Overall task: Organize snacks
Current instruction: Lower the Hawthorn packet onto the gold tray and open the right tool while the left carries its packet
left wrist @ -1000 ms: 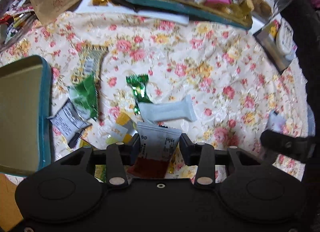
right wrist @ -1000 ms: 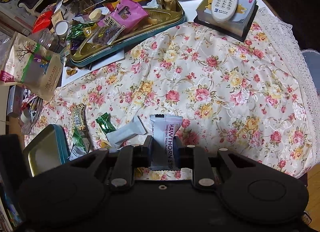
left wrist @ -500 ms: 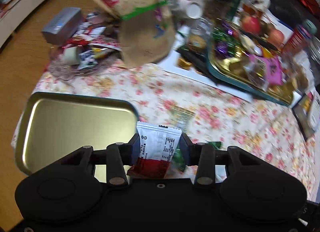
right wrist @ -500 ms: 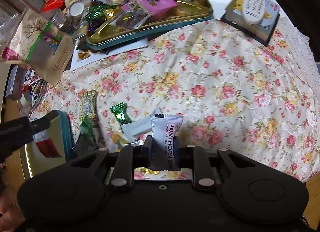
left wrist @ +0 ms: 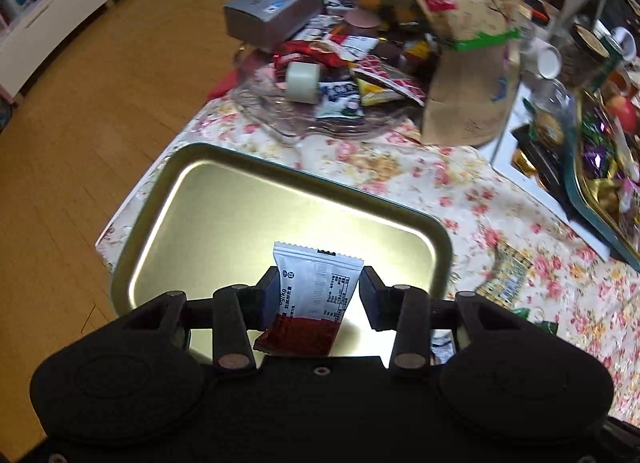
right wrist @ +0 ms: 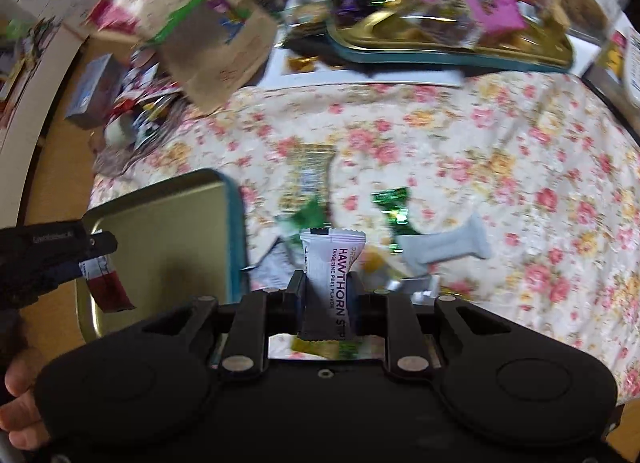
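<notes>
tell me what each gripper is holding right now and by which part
Left gripper: red and white snack packet, jaws at its side edges about mid-length, over the gold tin tray. Right gripper: white hawthorn strip packet, pinched across its middle.

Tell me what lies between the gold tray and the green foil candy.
Right wrist view: a patterned bar packet and a crumpled green wrapper.
</notes>
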